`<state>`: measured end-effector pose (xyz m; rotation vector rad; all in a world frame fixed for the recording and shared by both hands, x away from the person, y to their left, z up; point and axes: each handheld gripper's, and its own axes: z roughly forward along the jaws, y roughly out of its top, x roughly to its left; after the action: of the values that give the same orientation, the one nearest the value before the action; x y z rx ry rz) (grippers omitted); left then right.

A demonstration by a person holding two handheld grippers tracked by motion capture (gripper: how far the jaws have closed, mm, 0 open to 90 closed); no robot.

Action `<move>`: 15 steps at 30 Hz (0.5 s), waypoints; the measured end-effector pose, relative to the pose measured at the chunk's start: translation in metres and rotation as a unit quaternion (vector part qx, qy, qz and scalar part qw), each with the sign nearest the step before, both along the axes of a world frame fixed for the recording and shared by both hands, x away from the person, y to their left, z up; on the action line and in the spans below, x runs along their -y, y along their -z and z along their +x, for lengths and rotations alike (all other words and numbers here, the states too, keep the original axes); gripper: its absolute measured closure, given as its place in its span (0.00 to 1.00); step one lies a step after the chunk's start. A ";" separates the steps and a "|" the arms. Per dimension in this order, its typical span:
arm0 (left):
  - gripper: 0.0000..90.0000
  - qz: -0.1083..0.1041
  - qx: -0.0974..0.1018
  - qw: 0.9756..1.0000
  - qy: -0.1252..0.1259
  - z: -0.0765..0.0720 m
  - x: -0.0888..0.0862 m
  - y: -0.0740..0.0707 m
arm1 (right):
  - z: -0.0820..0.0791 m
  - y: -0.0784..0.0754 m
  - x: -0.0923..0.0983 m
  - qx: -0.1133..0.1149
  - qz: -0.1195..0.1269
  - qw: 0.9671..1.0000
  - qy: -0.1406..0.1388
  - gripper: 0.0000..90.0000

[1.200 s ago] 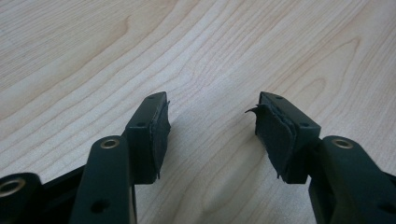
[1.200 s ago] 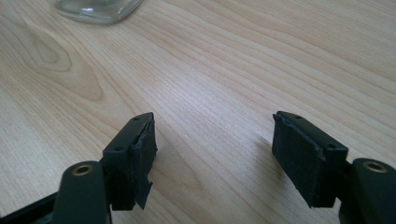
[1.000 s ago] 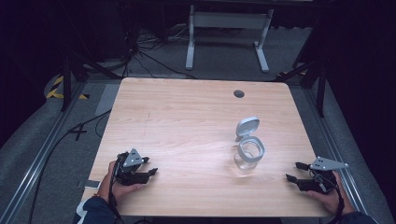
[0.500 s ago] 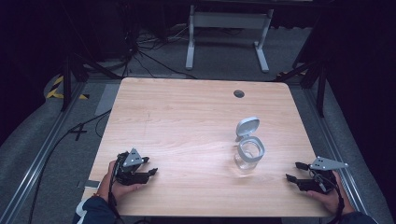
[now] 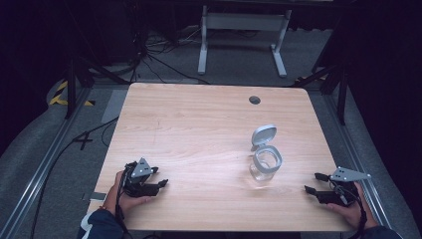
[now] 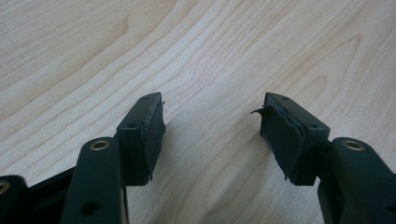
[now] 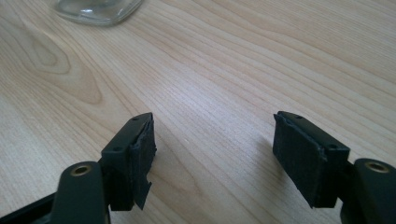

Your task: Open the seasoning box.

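From the high view, a light wooden table [image 5: 199,129] stands on a dark floor. A clear glass jar [image 5: 265,164] stands upright on the right half of the table, toward the person's side, its grey hinged lid [image 5: 263,135] flipped open and tilted up behind its mouth. The left gripper [image 5: 161,183] rests at the near left corner, held in the person's left hand [image 5: 127,196], its jaws pointing toward the table's middle. The right gripper [image 5: 314,182] rests at the near right corner in the right hand [image 5: 348,209], its jaws pointing left toward the jar. The jar stands near the right gripper but not touching it, and well apart from the left one. A small dark round hole [image 5: 255,100] sits near the table's far edge, and a grey metal frame [image 5: 241,22] stands on the floor beyond.

In the left gripper view, the left gripper [image 6: 212,126] hangs low over bare wood grain. Its two black jaws stand apart with nothing between them (they have just been opening a little); the pads [image 6: 152,135] look frayed at the edges.

In the right gripper view, the right gripper [image 7: 215,149] also hangs just above the wood, jaws spread wide and empty. The base of the glass jar [image 7: 98,9] shows at the top left edge, ahead of the jaws and clear of them.
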<state>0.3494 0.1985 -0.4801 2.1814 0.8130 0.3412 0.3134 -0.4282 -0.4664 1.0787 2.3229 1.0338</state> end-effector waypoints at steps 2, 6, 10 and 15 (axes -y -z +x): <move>0.43 0.001 0.000 1.000 0.000 0.000 0.000 0.000 | 0.000 0.000 0.000 0.000 0.000 1.000 0.000 0.33; 0.41 0.001 0.001 1.000 -0.005 0.001 0.000 0.000 | 0.000 0.000 0.000 0.000 -0.001 1.000 -0.001 0.33; 0.40 0.007 -0.007 1.000 -0.008 0.001 0.000 -0.001 | 0.000 0.000 0.000 0.000 0.000 1.000 -0.001 0.33; 0.37 0.007 -0.007 1.000 -0.009 0.001 0.000 -0.001 | 0.000 0.000 0.000 0.000 0.000 1.000 -0.001 0.33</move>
<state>0.3504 0.1989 -0.4793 2.1935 0.8417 0.3419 0.3137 -0.4282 -0.4663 1.0773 2.3247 1.0332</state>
